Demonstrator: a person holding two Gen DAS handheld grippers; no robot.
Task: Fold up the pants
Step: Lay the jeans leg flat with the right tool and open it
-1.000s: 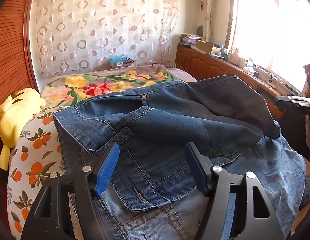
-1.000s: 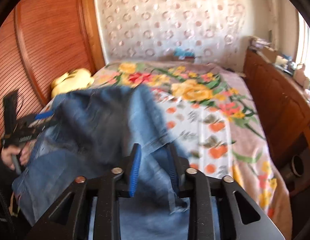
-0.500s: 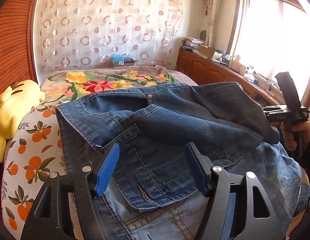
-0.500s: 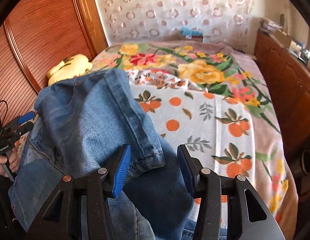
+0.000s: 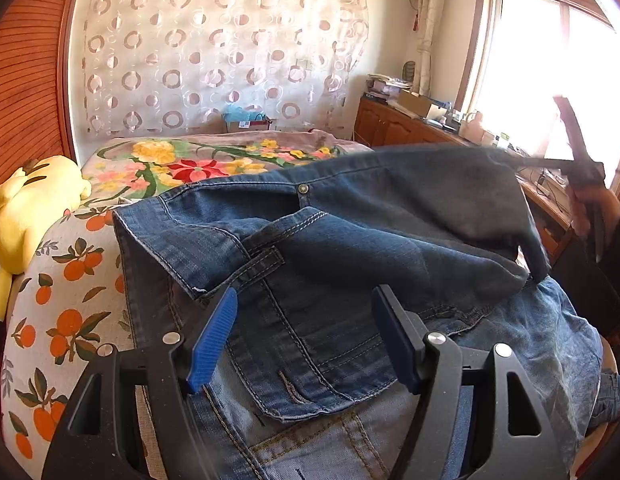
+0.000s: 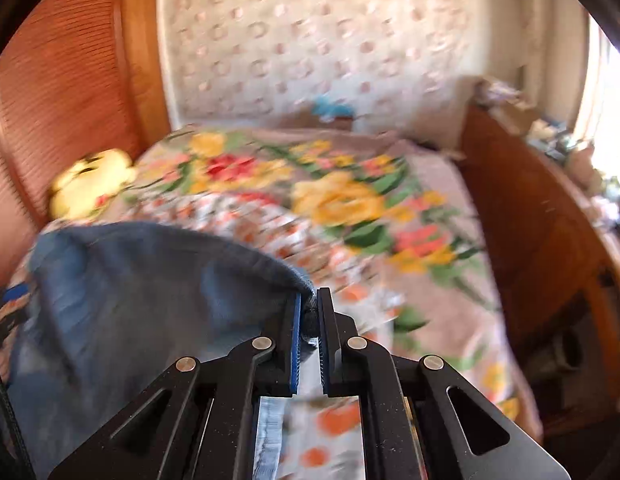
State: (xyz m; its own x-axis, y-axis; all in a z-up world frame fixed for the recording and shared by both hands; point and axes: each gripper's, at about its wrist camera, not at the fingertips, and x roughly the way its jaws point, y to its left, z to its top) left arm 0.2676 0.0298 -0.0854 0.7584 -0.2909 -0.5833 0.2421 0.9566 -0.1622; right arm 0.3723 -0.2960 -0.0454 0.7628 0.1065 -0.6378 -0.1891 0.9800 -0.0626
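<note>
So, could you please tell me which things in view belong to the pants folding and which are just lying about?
Part of the job:
- jeans
- right gripper, jaws just closed on a jeans edge
- left gripper, open over the jeans

Lying about:
- yellow plush toy
- flowered bedspread
- clutter on the wooden cabinet

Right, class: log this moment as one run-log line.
left hand-held gripper: open over jeans | right hand-held gripper: just closed, pinching jeans fold | fold: unfinished
</note>
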